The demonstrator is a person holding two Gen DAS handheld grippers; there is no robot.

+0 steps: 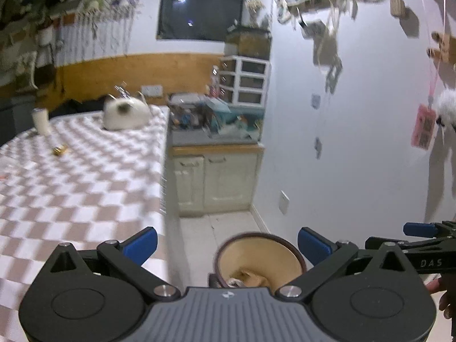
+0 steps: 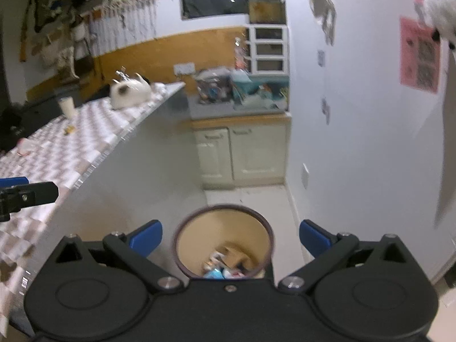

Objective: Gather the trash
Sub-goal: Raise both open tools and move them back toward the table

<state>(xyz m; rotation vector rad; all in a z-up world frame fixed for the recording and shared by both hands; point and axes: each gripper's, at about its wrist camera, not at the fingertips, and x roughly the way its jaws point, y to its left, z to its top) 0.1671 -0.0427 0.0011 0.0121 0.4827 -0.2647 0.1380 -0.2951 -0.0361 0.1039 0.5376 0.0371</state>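
The left black hinged gripper with blue rubbery finger pads [image 1: 227,245] is spread wide with nothing between its pads, held partly over the table edge and partly above the floor. The right gripper of the same black-and-blue build [image 2: 230,237] is likewise fully apart and empty, hanging directly over the round tan waste bin with a dark brown rim [image 2: 222,239].

That bin stands on the pale tiled floor [image 2: 256,196] beside the table's plain white side. Its smooth inner wall is beige, and crumpled scraps of paper and wrappers [image 2: 225,265] in blue, white and cardboard brown lie at the bottom.

The table with a pink-and-white checked cloth [image 1: 85,188] carries a small brass-coloured cylindrical object [image 1: 59,150], lying on its side, a white cylindrical cup [image 1: 41,121] standing upright well behind it, and a rounded white glossy teapot-like vessel [image 1: 125,114] at the far end; its details are blurred.

A cream two-door cabinet [image 1: 216,182] with a grey top sits in the corner, heaped with clutter too smeared to make out.
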